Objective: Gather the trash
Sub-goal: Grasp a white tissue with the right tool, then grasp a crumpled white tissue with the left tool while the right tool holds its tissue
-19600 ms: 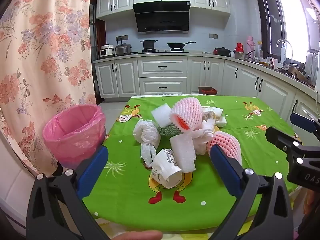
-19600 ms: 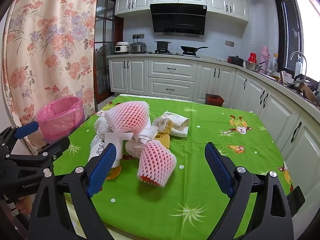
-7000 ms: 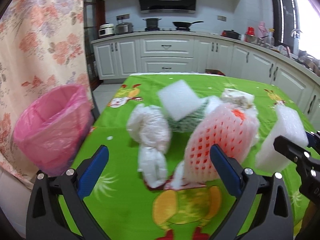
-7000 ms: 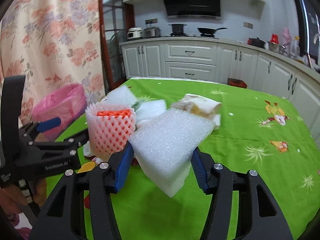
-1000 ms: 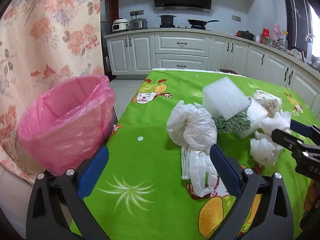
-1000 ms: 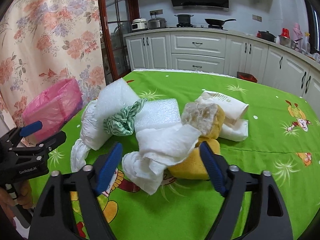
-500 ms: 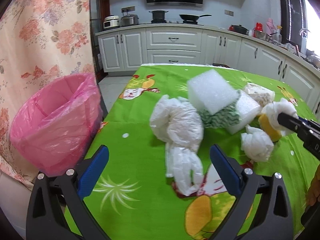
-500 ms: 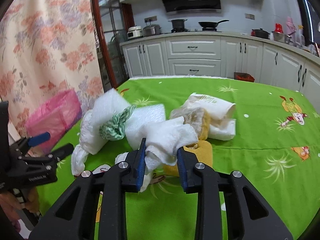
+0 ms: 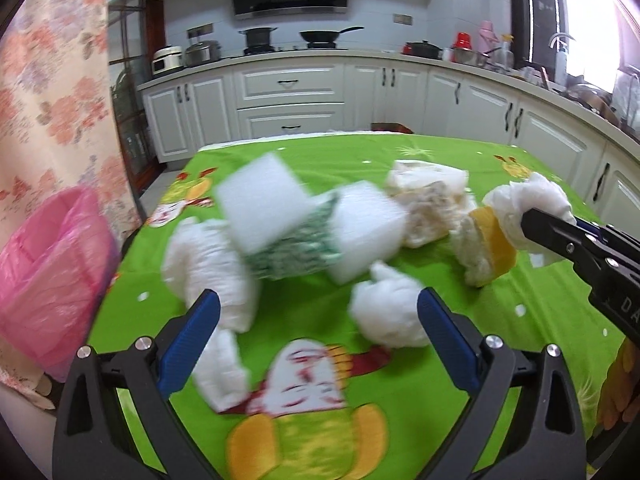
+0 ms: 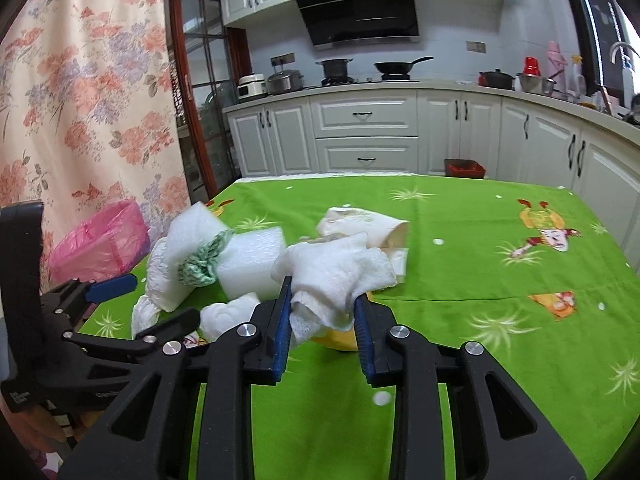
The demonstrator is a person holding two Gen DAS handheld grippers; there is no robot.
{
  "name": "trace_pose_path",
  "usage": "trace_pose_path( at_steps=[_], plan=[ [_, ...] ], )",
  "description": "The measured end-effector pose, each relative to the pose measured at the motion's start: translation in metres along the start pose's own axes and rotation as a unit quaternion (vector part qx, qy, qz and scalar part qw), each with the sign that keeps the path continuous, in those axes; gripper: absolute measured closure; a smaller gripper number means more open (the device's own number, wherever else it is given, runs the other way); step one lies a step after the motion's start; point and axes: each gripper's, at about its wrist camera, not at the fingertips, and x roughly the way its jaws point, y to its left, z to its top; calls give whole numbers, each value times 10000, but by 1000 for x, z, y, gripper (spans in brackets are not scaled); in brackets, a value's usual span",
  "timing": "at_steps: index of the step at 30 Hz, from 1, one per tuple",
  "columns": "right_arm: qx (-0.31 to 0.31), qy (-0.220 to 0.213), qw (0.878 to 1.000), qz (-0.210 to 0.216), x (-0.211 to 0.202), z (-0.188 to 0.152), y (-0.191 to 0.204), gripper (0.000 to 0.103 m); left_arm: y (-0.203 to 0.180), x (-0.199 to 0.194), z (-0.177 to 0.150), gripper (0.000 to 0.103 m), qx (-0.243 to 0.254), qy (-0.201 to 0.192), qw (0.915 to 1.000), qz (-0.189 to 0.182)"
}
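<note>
My right gripper (image 10: pixel 322 312) is shut on a crumpled white paper towel (image 10: pixel 340 268), held just above the green tablecloth; the towel also shows in the left wrist view (image 9: pixel 532 200) at the right, over a yellow sponge (image 9: pixel 492 240). My left gripper (image 9: pixel 318 340) is open and empty above the trash pile: white foam blocks (image 9: pixel 260 204), a green-white cloth (image 9: pixel 292 248), a white plastic bag (image 9: pixel 208 260) and a tissue wad (image 9: pixel 388 312). The pink-lined bin (image 9: pixel 44 276) stands off the table's left edge; it also shows in the right wrist view (image 10: pixel 100 236).
A green cartoon tablecloth (image 10: pixel 480 280) covers the table. A floral curtain (image 10: pixel 80 100) hangs at the left behind the bin. White kitchen cabinets (image 10: pixel 364 140) and a counter with pots line the back and right.
My right gripper has closed on the paper towel and lifted it slightly. My left gripper has moved forward and lower over the pile; its view is blurred by motion.
</note>
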Motion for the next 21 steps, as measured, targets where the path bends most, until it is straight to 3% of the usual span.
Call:
trace_pose_path(
  at_steps=[3, 12, 15, 16, 21],
  plan=[
    [42, -29, 10000, -46, -6, -1, -8, 75, -15, 8, 4, 9, 80, 42, 9999, 51],
    [217, -146, 9996, -70, -19, -4, -26, 75, -39, 40, 4, 31, 98, 516, 9986, 77],
    [240, -143, 9996, -53, -20, -5, -29, 75, -46, 44, 1, 47, 238, 557, 9981, 65],
    [246, -141, 9996, -47, -20, -6, -29, 75, -49, 45, 0, 56, 287, 585, 9979, 50],
    [228, -147, 9996, -9, -21, -7, -28, 75, -50, 38, -4, 68, 357, 492, 9981, 51]
  ],
)
